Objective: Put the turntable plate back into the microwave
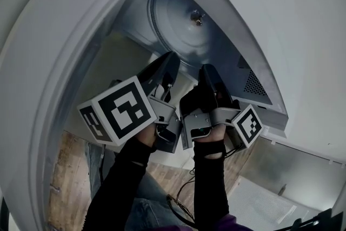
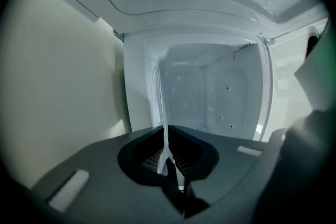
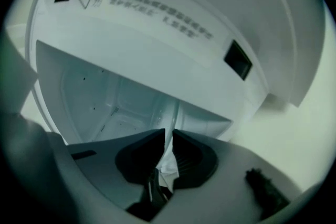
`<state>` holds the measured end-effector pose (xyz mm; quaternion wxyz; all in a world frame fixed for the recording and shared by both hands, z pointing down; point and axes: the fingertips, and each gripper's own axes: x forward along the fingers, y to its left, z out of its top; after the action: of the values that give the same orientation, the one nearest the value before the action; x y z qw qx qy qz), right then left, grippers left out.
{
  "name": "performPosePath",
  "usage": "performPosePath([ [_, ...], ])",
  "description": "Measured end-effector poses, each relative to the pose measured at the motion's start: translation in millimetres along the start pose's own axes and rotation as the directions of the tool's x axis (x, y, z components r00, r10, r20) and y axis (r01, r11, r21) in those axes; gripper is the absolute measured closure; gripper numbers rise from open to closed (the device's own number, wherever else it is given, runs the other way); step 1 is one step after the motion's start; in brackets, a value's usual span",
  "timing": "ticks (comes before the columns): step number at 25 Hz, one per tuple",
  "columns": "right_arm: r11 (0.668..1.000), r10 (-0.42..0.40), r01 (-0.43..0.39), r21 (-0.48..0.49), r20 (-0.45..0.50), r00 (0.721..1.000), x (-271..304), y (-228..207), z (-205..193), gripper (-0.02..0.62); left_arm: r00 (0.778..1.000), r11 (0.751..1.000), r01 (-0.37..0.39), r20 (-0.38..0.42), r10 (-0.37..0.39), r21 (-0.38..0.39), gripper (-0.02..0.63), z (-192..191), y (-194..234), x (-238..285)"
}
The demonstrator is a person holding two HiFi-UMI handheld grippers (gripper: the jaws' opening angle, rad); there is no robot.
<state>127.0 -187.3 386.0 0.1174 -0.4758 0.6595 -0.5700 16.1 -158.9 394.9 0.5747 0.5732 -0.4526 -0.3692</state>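
The glass turntable plate [image 1: 181,21] lies in the microwave cavity [image 1: 132,13], and its centre hub [image 1: 197,19] shows through the glass. My left gripper [image 1: 172,58] is shut on the plate's near rim. My right gripper [image 1: 208,70] grips the same rim just beside it. The left gripper view shows the plate [image 2: 159,105] edge-on as a thin pale line running from between the jaws of the left gripper [image 2: 166,138] into the cavity. The right gripper view shows the plate's rim [image 3: 169,152] pinched between the dark pads of the right gripper [image 3: 168,136].
The cavity's right wall has a patch of vent holes [image 1: 254,84]. A warning label [image 3: 157,13] runs along the microwave's front frame above the opening. The grey door panel [image 1: 303,167] hangs open at lower right. Wooden flooring [image 1: 65,181] shows at lower left.
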Motion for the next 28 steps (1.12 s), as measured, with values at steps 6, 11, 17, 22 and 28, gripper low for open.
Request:
performPosePath([
  [6,0.948,-0.076,0.048,-0.314,-0.077,0.994,-7,8,-8,0.522,1.000,1.000,0.000,0.011,0.000,0.009,0.574,0,-2,-7],
  [11,0.926,-0.058,0.019,-0.378,-0.092,0.994,-16,16,-13,0.514,1.000,1.000,0.005,0.016,-0.006,0.026,0.575,0,-7,-8],
  [17,0.935,-0.031,-0.019,-0.354,-0.135,0.990,-11,10,-17,0.514,0.999,0.995,-0.049,0.013,0.048,0.091,0.574,5,2,0],
  [22,0.947,0.028,-0.081,-0.311,-0.171,0.985,-11,15,-20,0.514,0.993,0.976,-0.119,0.021,0.118,0.181,0.603,8,6,-6],
  [28,0.925,0.131,-0.210,-0.317,-0.255,0.958,-29,45,-49,0.515,0.985,0.887,-0.156,0.001,0.172,0.435,0.602,-10,-14,-35],
])
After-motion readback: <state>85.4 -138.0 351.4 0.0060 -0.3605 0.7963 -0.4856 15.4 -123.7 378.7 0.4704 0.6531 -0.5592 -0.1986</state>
